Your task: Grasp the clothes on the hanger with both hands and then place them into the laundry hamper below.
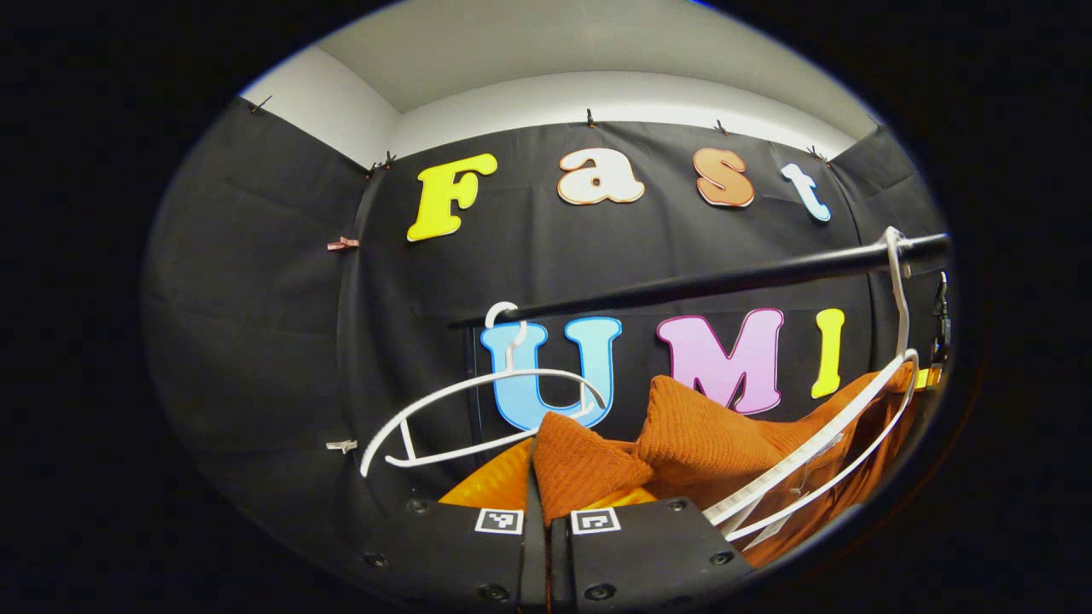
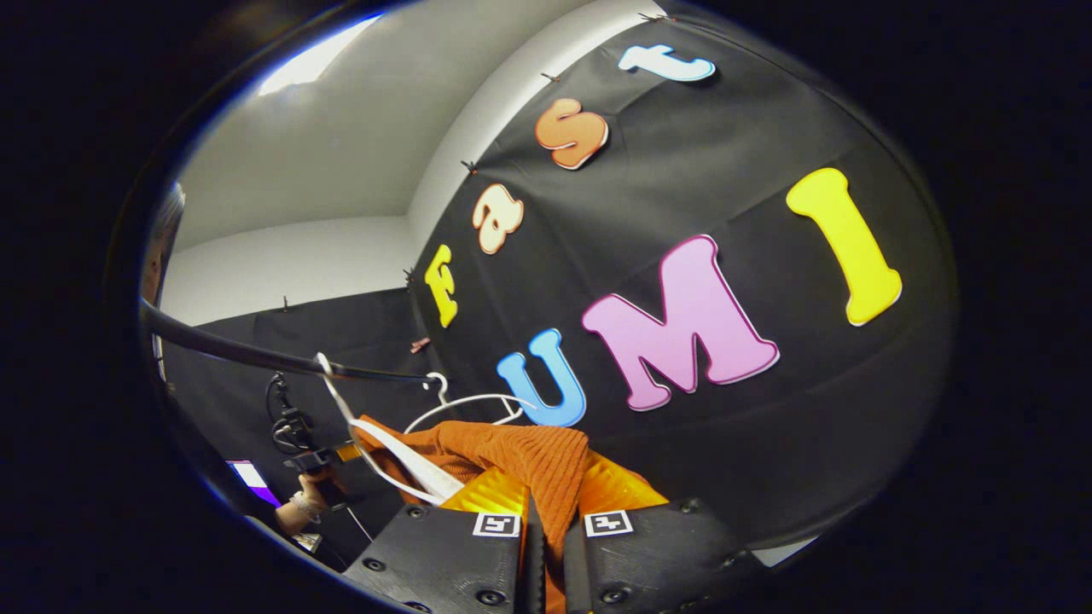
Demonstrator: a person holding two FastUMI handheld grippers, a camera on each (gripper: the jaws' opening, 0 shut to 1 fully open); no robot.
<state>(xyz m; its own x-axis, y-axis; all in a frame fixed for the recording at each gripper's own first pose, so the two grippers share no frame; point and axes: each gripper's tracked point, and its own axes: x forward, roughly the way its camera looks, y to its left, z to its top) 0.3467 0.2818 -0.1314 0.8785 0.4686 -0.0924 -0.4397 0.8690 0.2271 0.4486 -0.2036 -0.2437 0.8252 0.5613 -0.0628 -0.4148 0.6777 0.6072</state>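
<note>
Clothes here means one rust-orange knitted garment (image 1: 682,426), and in both views it sits below the black rail (image 1: 725,280).

In the left gripper view, a fold of the knit rises between the fingers of the left gripper (image 1: 546,512); the two fingers stand close together and both press on the cloth, so this gripper is clamped on the garment. Beyond the pinched fold the fabric bunches into a second peak and then drapes toward the rail's right end, where it lies against a white hanger (image 1: 853,426) whose hook goes over the rail. A second white hanger (image 1: 478,409), bare, hangs from the rail's left end, just beside the garment.

In the right gripper view, a strip of the same garment (image 2: 520,452) runs down between the fingers of the right gripper (image 2: 546,524), which are drawn together and pinch it from both sides. The hanger with the cloth (image 2: 384,443) slants under the rail (image 2: 256,354). Below the rail's left end, a person's hand (image 2: 299,503) holds a dark handle.
</note>
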